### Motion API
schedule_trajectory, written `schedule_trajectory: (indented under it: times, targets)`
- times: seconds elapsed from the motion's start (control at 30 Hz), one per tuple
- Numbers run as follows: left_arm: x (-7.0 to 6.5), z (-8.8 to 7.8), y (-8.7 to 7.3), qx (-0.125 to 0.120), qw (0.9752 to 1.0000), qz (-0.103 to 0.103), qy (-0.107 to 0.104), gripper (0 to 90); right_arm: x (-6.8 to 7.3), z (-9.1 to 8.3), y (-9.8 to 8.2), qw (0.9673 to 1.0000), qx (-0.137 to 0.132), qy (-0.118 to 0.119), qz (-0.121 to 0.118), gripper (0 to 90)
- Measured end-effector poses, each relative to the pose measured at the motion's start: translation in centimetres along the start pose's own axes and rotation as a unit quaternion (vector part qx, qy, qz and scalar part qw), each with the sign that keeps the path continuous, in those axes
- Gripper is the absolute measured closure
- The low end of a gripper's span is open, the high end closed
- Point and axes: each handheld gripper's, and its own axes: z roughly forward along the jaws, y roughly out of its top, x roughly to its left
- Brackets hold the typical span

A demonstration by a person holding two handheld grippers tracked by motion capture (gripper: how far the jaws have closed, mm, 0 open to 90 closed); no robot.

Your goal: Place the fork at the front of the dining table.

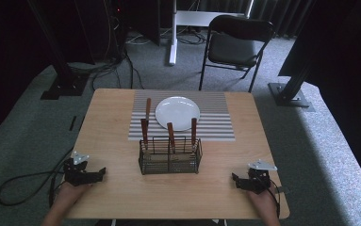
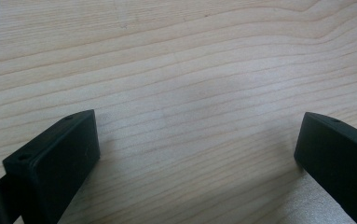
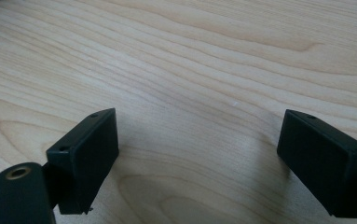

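Nowhere legible writing: plain wire basket (image 1: 169, 161), white plate (image 1: 177, 113).

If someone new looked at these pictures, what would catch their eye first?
Probably the black wire basket at the table's middle, with wooden-handled utensils standing in it. Just behind it, a white plate sits on a striped placemat. The left gripper and right gripper rest open at the near corners.

The left gripper (image 1: 100, 173) sits at seven o'clock in the high view, jaws spread wide and empty, pointing inward. The right gripper (image 1: 235, 180) sits at five o'clock, jaws likewise wide apart, empty, pointing inward.
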Motion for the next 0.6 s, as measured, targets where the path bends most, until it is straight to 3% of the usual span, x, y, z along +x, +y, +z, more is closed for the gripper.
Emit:
schedule_trajectory:
  times: [0.47,0.6]
  targets:
    - [0.0,0.0,0.0,0.0,1.0,0.0,0.0,0.0,1.1,-0.3,0.5,0.9996,0.025,-0.003,-0.012,13.7]
    - [0.0,0.0,0.0,0.0,1.0,0.0,0.0,0.0,1.7,-0.6,0.7,0.9995,0.026,0.016,-0.005,13.7]
